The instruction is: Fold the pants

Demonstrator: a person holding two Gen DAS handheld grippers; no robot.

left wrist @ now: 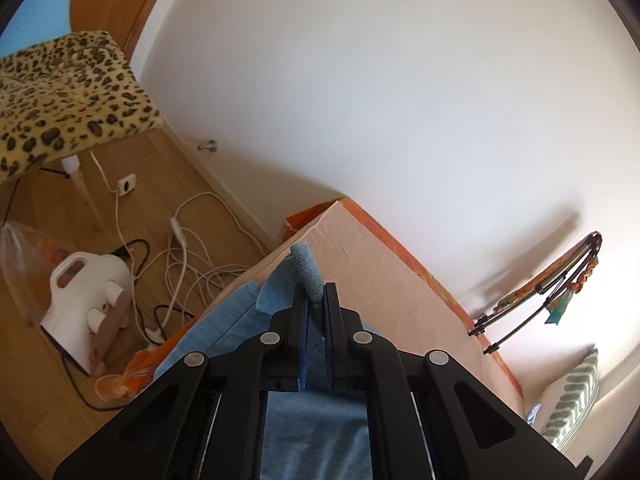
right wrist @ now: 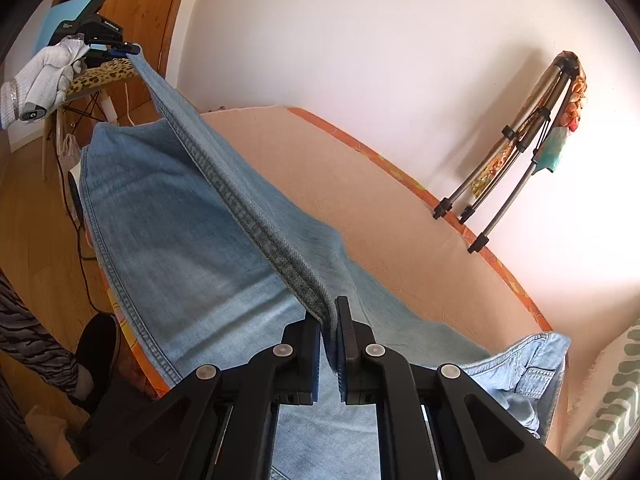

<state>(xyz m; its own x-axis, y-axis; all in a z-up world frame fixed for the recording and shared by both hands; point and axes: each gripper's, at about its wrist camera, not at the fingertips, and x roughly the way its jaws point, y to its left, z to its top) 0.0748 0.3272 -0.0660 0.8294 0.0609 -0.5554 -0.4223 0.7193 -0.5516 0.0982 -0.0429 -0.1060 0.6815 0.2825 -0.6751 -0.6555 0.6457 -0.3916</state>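
Left gripper [left wrist: 316,300] is where I begin: its 2 fingers are clamped on the hem corner of the jeans [right wrist: 192,240], with a stub of seam poking up between the pads. In the right wrist view I see that same gripper at far left, held by a white-gloved hand [right wrist: 44,80], lifted well above the bed [right wrist: 360,184].

From there the hem edge runs taut and diagonal down to my right gripper [right wrist: 329,320], which is pinched shut on the other end of that doubled seam. I judge the edge is kept stretched between both grips so the leg hangs flat and can be carried over as 1 clean fold.

Below, the rest of the denim lies spread on the peach sheet, waistband and pocket bunched at far right near a folded tripod [right wrist: 516,152] leaning on the wall.
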